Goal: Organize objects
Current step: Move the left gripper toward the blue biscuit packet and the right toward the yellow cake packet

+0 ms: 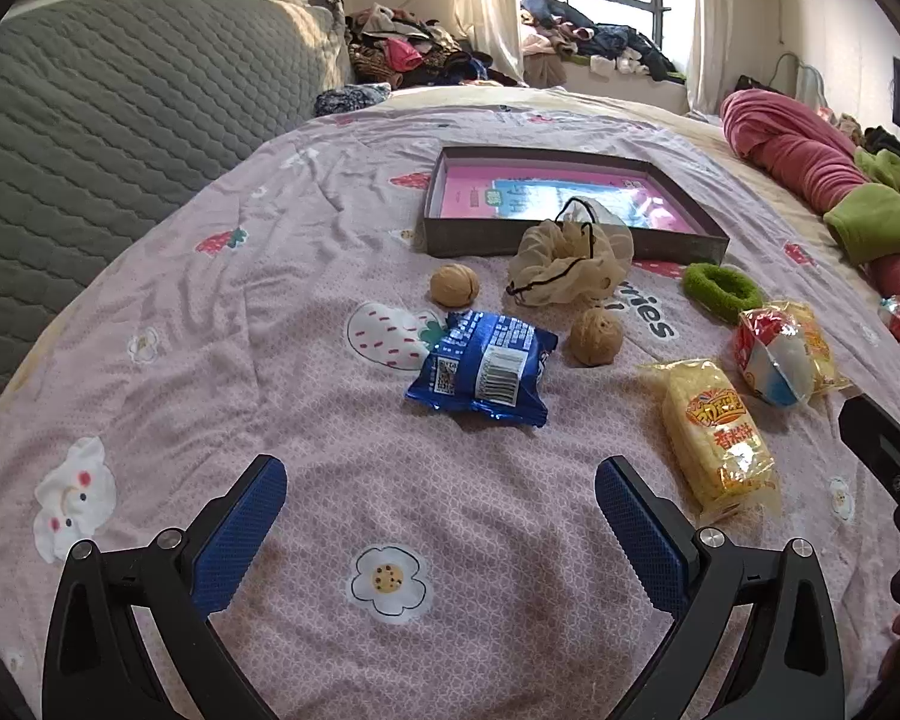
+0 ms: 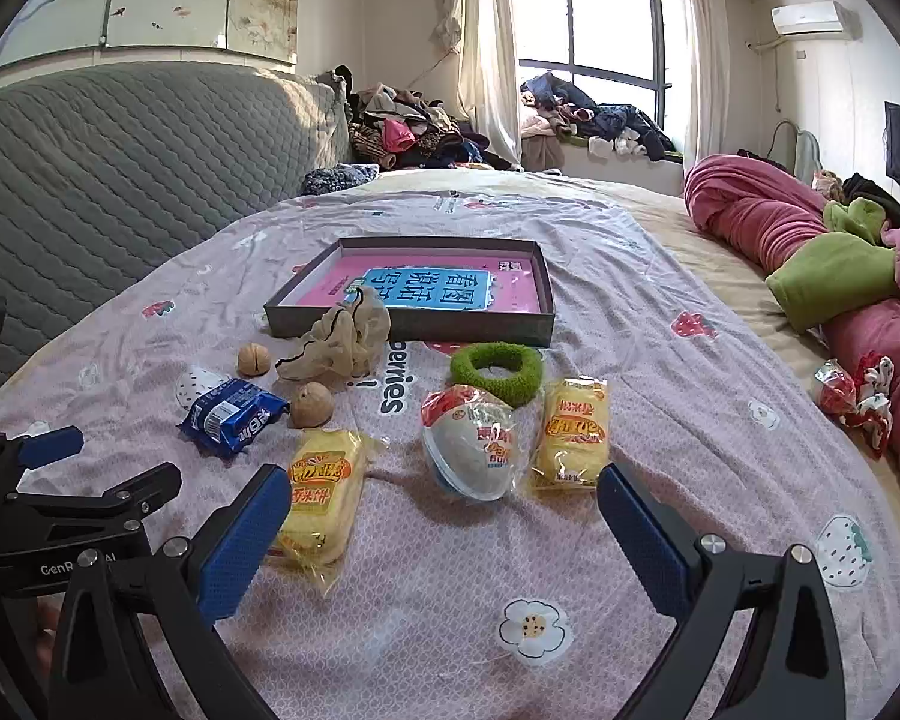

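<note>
- Left gripper (image 1: 441,516): fingers spread wide, nothing between them, tilted down over bare bedspread (image 1: 306,276) short of the blue snack packet (image 1: 483,369). Judged: lined up for a first pick, that packet being nearest.
- Right gripper (image 2: 444,525): fingers likewise spread and empty. The near yellow cracker packet (image 2: 321,489) lies just beside its left finger; the red-and-white wrapped snack (image 2: 471,447) lies ahead between the fingers, untouched.
- Shallow box (image 2: 531,333): sits toward the bedspread's far edge, open, a pink-and-blue book flat inside. Judged the collecting place, as nothing loose is in it.
- Loose items lie scattered near the box's front wall: two walnuts (image 1: 453,285) (image 1: 595,337), a beige mesh pouch (image 1: 570,267) leaning against that wall, a green hair tie (image 2: 497,372), a second yellow packet (image 2: 570,435).
- Judged: organizing not begun.
</note>
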Demonstrator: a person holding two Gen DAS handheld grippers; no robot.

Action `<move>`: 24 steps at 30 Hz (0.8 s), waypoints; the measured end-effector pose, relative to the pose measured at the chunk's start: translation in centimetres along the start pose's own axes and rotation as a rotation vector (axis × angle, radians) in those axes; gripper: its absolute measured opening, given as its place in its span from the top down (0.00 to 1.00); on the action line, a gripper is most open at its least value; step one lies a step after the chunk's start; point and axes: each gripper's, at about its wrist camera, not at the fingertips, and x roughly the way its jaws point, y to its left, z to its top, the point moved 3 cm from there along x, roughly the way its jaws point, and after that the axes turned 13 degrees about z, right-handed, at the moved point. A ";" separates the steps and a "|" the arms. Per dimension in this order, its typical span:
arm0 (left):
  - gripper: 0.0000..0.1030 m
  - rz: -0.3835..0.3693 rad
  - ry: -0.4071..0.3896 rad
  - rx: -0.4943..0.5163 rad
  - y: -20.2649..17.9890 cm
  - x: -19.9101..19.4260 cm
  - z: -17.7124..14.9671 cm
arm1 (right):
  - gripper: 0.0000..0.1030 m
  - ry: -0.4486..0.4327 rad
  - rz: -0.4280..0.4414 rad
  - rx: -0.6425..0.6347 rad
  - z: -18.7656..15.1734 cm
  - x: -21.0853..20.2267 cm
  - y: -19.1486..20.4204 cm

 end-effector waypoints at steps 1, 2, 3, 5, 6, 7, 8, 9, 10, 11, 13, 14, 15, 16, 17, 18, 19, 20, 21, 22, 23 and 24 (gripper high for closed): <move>0.00 -0.005 -0.003 -0.003 0.1 -0.1 0.1 | 0.00 -0.002 0.000 -0.002 0.0 0.0 0.1; 0.00 -0.013 -0.006 -0.006 0.2 -0.2 0.1 | 0.00 -0.003 0.001 -0.004 0.1 -0.1 0.2; 0.00 -0.026 -0.007 -0.006 0.4 -0.3 0.2 | 0.00 -0.001 0.006 -0.007 0.2 -0.2 0.3; 0.00 -0.056 -0.011 -0.010 0.6 -0.5 0.4 | 0.00 -0.006 0.014 -0.005 0.3 -0.4 0.6; 0.00 -0.064 -0.016 -0.014 0.9 -0.7 0.5 | 0.00 -0.008 0.016 -0.003 0.4 -0.5 0.8; 0.00 -0.063 -0.021 -0.015 1.0 -0.8 0.6 | 0.00 -0.011 0.023 0.002 0.5 -0.6 0.9; 0.00 -0.059 -0.025 -0.014 1.2 -0.8 0.8 | 0.00 -0.013 0.032 0.006 0.6 -0.7 1.0; 0.00 -0.048 -0.031 -0.015 1.5 -1.0 0.9 | 0.00 -0.012 0.040 0.008 0.7 -0.8 1.2; 0.00 -0.037 -0.040 -0.013 1.7 -1.0 1.0 | 0.00 -0.014 0.042 0.009 0.8 -0.8 1.3; 0.00 -0.027 -0.042 -0.011 1.9 -1.1 1.1 | 0.00 -0.016 0.041 0.008 0.9 -0.9 1.5; 0.00 -0.027 -0.041 -0.015 2.2 -1.0 1.3 | 0.00 -0.019 0.044 0.004 1.1 -0.9 1.9; 0.00 -0.030 -0.037 -0.014 2.3 -0.9 1.4 | 0.00 -0.016 0.049 0.002 1.2 -0.9 2.1; 0.00 -0.032 -0.034 -0.013 2.3 -0.9 1.4 | 0.00 -0.009 0.053 0.004 1.3 -0.8 2.3; 0.00 -0.027 -0.033 -0.005 2.3 -0.8 1.4 | 0.00 -0.003 0.060 0.010 1.4 -0.8 2.4; 0.00 -0.020 -0.034 0.001 2.2 -0.8 1.5 | 0.00 0.001 0.066 0.016 1.4 -0.7 2.6; 0.00 -0.008 -0.034 0.013 2.1 -0.7 1.7 | 0.00 0.002 0.067 0.025 1.4 -0.8 2.8; 0.00 -0.004 -0.032 0.018 2.0 -0.6 1.8 | 0.00 0.004 0.064 0.034 1.4 -0.7 2.9; 0.00 -0.007 -0.029 0.020 2.1 -0.5 1.9 | 0.00 0.011 0.060 0.040 1.4 -0.6 3.0; 0.00 -0.013 -0.025 0.020 2.1 -0.2 2.1 | 0.00 0.021 0.056 0.046 1.3 -0.4 3.3; 0.00 -0.020 -0.017 0.019 2.1 0.1 2.3 | 0.00 0.028 0.051 0.047 1.3 -0.3 3.4; 0.00 -0.026 -0.011 0.022 2.0 0.4 2.5 | 0.00 0.038 0.040 0.048 1.2 -0.1 3.5; 0.00 -0.036 0.001 0.030 1.9 0.8 2.7 | 0.00 0.044 0.028 0.048 1.2 0.0 3.7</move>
